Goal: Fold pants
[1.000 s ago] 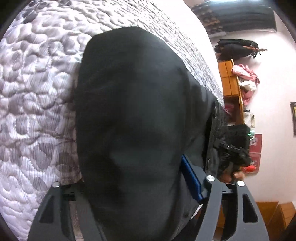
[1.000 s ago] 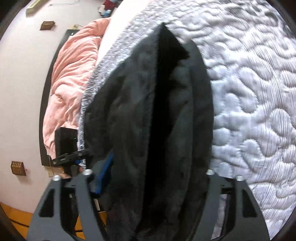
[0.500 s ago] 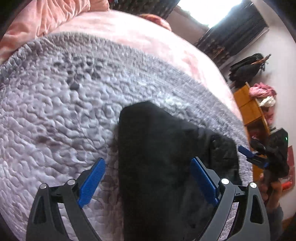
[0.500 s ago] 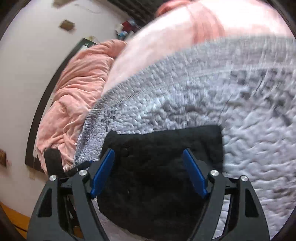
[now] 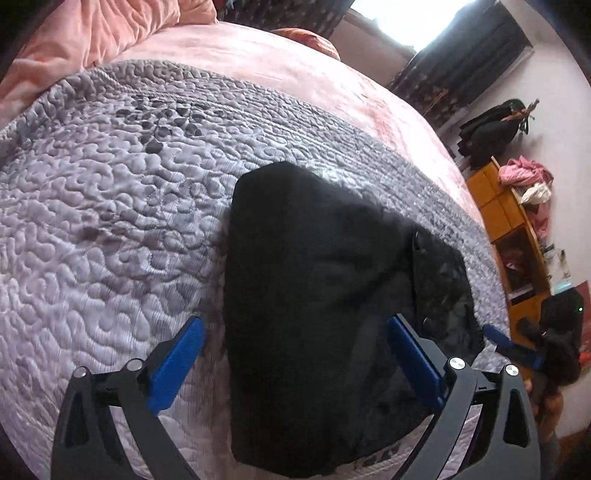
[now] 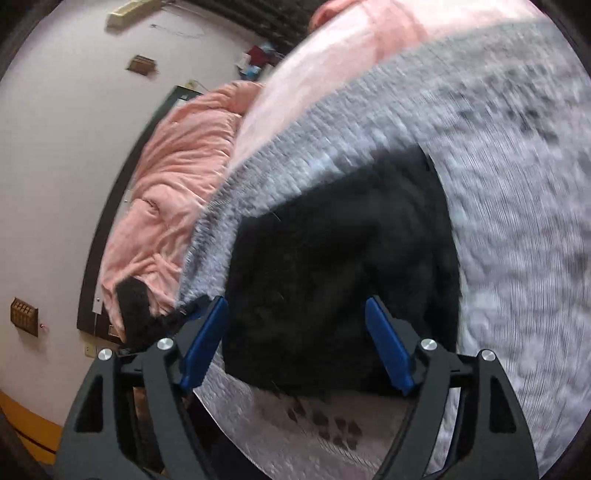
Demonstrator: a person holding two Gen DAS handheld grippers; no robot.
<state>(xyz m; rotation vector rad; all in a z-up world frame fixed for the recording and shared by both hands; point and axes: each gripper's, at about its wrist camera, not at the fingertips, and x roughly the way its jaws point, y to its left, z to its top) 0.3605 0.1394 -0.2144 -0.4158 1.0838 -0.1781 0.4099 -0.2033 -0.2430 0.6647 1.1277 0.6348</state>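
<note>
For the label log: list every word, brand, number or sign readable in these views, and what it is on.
None readable.
Black pants: no visible tag or print.
Grey quilt: stitched pattern only.
Wall plaques: too small and blurred.
Items on the wooden shelf: too small.

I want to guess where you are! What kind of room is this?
Most likely a bedroom. A big bed with a grey quilt and a pink blanket fills the view, black pants lie folded on it, and a wooden shelf with clothes on top stands by the wall.
</note>
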